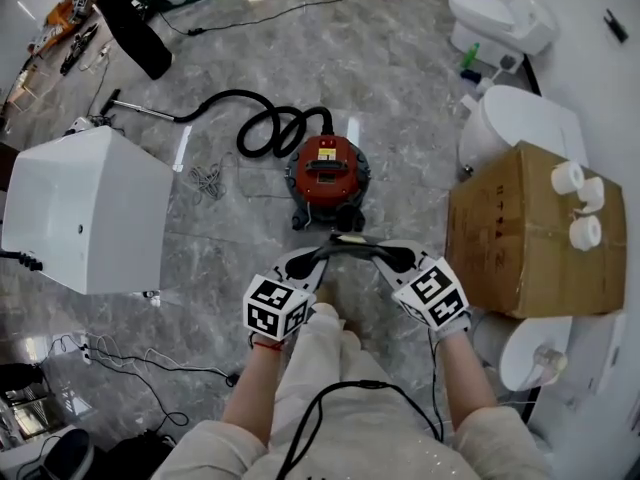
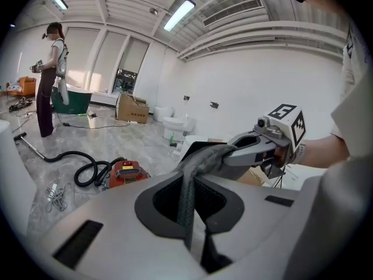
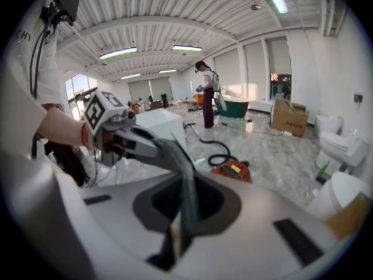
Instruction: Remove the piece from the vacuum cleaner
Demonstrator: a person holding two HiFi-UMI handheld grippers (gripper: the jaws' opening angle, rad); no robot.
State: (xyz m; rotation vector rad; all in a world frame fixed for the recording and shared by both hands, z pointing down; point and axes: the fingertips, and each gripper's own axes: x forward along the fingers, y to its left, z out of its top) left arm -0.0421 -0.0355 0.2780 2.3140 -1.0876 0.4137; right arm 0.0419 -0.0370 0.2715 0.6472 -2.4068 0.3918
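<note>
On the left side of the floor (image 1: 400,88) stands a large white box-shaped unit (image 1: 85,208). Beyond it, towards the far left corner, is a person in dark trousers (image 1: 130,23). A black hose (image 1: 265,128) loops across the floor to the red vacuum cleaner (image 1: 328,173), which sits upright near the middle of the floor, just ahead of the person holding the tools.

The left hand-held gripper (image 1: 303,260) is raised above the floor on the near side of the vacuum cleaner. Its own view shows its jaws clenched on one end of the piece (image 2: 187,197), a dark grey flexible band that runs up out of the slot between them.

The piece (image 1: 352,249) arches between the two tools, off the vacuum cleaner and clear of it.

The right hand-held gripper (image 1: 398,259) mirrors the left one. Its jaws are pressed together on the other end of the band (image 3: 187,185), and the left tool (image 3: 137,142) shows across from it in that view.

On the right side of the floor is a cardboard box (image 1: 530,233) with three rolls of toilet paper (image 1: 585,231) on its top. White toilets (image 1: 500,18) stand towards the far right corner.
</note>
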